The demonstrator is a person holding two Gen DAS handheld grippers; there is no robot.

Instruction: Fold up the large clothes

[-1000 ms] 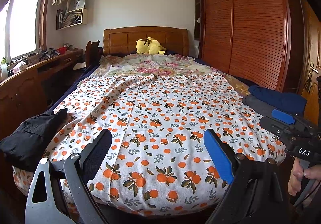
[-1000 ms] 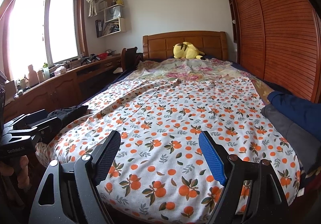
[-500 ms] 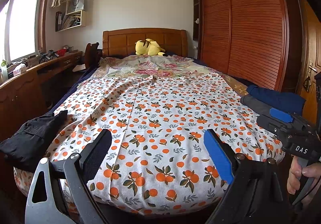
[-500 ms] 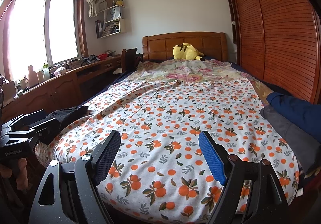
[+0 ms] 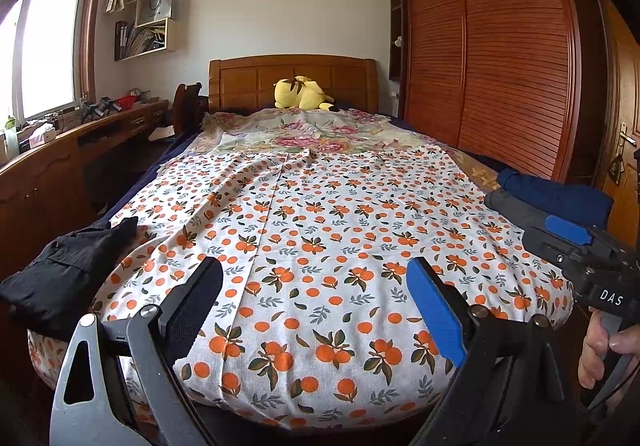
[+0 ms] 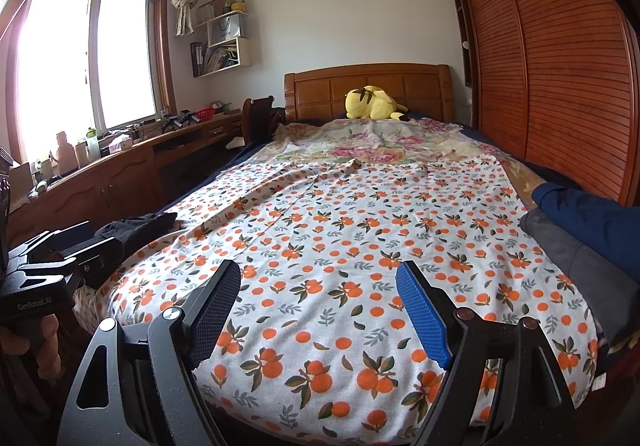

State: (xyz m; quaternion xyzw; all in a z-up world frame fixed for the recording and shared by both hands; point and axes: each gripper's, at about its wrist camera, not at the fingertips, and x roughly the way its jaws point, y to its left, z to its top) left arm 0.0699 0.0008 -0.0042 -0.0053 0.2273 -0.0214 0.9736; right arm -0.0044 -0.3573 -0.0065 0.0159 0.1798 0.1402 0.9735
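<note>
A large white cloth with an orange-fruit print [image 5: 320, 226] lies spread flat over the near half of the bed, its front edge hanging over the foot. It fills the middle of the right wrist view too [image 6: 340, 230]. My left gripper [image 5: 314, 270] hovers open over the cloth's front left part, nothing between its fingers. My right gripper [image 6: 318, 272] stands open the same way further right. A hand [image 5: 600, 346] holding the right tool shows at the left view's right edge.
A black garment [image 5: 64, 270] lies at the bed's front left corner. Folded blue [image 6: 592, 218] and grey [image 6: 572, 258] clothes sit at the right edge. Floral blanket [image 5: 304, 130] and yellow plush toy [image 5: 300, 92] lie by the headboard. Desk on the left, wardrobe on the right.
</note>
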